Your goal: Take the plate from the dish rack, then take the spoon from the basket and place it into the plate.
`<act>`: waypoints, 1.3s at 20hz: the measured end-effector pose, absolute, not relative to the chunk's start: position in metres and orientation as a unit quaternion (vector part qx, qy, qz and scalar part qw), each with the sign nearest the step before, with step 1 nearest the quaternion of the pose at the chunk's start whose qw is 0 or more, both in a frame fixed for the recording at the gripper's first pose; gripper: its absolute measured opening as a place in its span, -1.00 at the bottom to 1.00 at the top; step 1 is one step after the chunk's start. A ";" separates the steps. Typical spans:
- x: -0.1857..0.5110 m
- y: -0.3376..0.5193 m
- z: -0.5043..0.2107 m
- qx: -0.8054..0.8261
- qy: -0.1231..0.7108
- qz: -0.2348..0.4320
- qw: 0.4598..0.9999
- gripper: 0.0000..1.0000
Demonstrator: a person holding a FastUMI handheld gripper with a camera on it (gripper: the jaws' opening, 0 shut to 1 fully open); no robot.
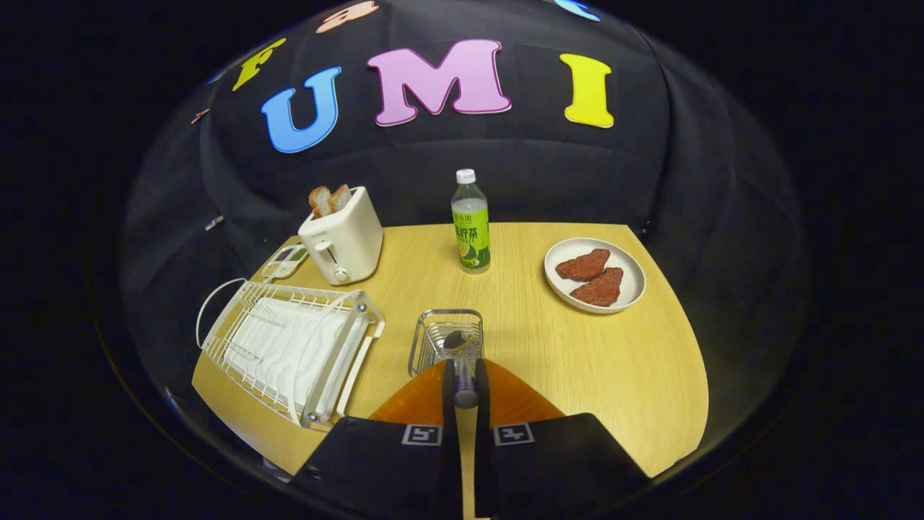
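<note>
My gripper point(465, 365) is shut on the handle of a spoon point(465, 384), which stands up between the two fingers. The spoon's dark bowl reaches to the near rim of a small wire basket point(433, 334) just ahead of the fingers. An orange plate point(521, 406) lies flat on the wooden table directly under the fingers, showing on both sides of them. To the left stands the white wire dish rack point(289, 347) with no plate in its slots.
Beyond the basket are a white toaster point(345, 238) with bread slices, a small device point(286, 261) beside it, and a green-labelled bottle point(471, 227). A white plate point(629, 269) with two red-brown pieces sits far right. The table point(635, 361) ends at a curved near edge.
</note>
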State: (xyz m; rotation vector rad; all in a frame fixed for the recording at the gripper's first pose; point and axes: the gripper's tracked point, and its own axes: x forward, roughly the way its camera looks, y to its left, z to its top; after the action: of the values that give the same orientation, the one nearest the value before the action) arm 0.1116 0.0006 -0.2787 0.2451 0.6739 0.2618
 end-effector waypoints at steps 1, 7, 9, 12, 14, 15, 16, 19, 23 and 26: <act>0.103 -0.003 -0.264 0.119 0.317 0.131 0.932 -0.78; -0.004 0.016 -0.231 0.140 0.331 0.184 0.915 -0.78; -0.047 0.034 -0.245 0.140 0.359 0.201 0.901 -0.78; -0.086 0.059 -0.274 0.151 0.396 0.214 0.880 -0.78; -0.099 0.074 -0.294 0.153 0.414 0.219 0.870 -0.78; -0.102 0.079 -0.300 0.156 0.418 0.219 0.868 -0.78; -0.104 0.082 -0.307 0.161 0.418 0.219 0.867 -0.78; -0.100 0.088 -0.317 0.184 0.408 0.215 0.868 -0.78; -0.117 0.085 -0.353 0.148 0.446 0.209 0.857 -0.66; -0.122 0.084 -0.361 0.123 0.448 0.209 0.860 -0.29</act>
State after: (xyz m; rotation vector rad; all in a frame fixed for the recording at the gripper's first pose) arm -0.1224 0.0836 -0.3612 0.2583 0.9405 0.4393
